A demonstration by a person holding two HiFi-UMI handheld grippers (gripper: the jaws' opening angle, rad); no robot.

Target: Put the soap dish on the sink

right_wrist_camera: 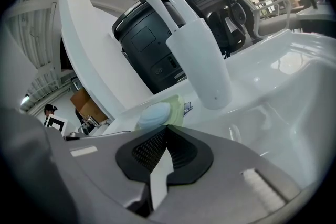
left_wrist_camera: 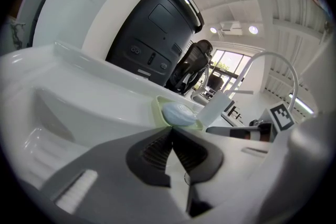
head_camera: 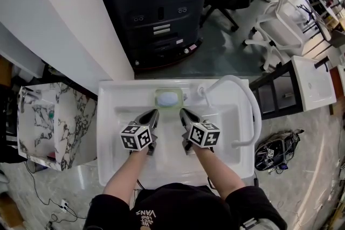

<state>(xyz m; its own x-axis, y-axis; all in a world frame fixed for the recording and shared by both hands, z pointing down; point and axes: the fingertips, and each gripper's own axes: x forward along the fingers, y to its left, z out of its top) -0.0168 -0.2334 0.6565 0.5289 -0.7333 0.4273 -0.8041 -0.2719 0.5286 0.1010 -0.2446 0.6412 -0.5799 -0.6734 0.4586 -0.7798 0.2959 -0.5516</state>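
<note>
In the head view, the pale green soap dish sits on the back ledge of the white sink, at the centre of the frame, with a pale blue bar of soap in it. A curved white faucet arches to its right. Just below the dish, over the basin, the left hand-held gripper and the right hand-held gripper point toward it, side by side. A black machine fills the upper centre.

In the left gripper view, the jaws are pressed together with nothing between them. The soap dish lies just past their tips.

In the right gripper view, the jaws meet too, empty, with the dish beyond them and the faucet above.
</note>
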